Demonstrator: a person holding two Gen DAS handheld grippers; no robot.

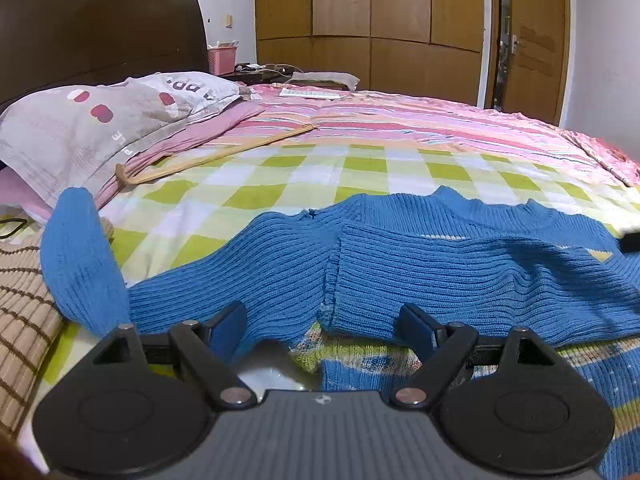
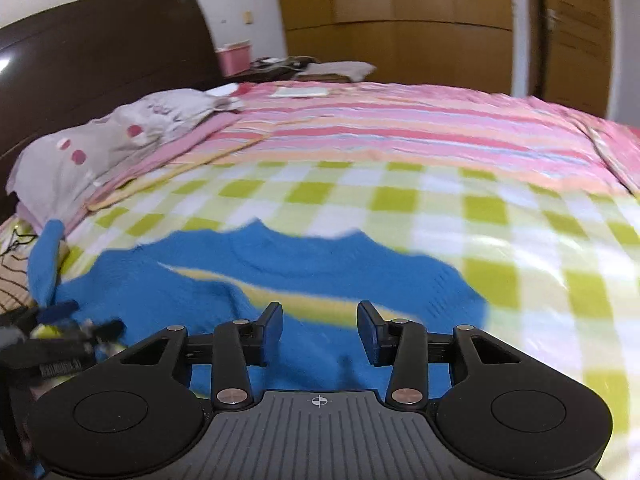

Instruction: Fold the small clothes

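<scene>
Sweater (image 1: 440, 272) ribbing crisp from left wrist, blurred right.

My left gripper (image 1: 322, 322) tilted down, jaws wide, nothing clamped. Right gripper (image 2: 320, 326) tilted down, jaws part open, empty.

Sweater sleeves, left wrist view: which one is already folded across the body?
The sleeve lying flat across the blue sweater, ahead of the left gripper. The other sleeve is not folded: it rises at the left, toward the pillow.
</scene>
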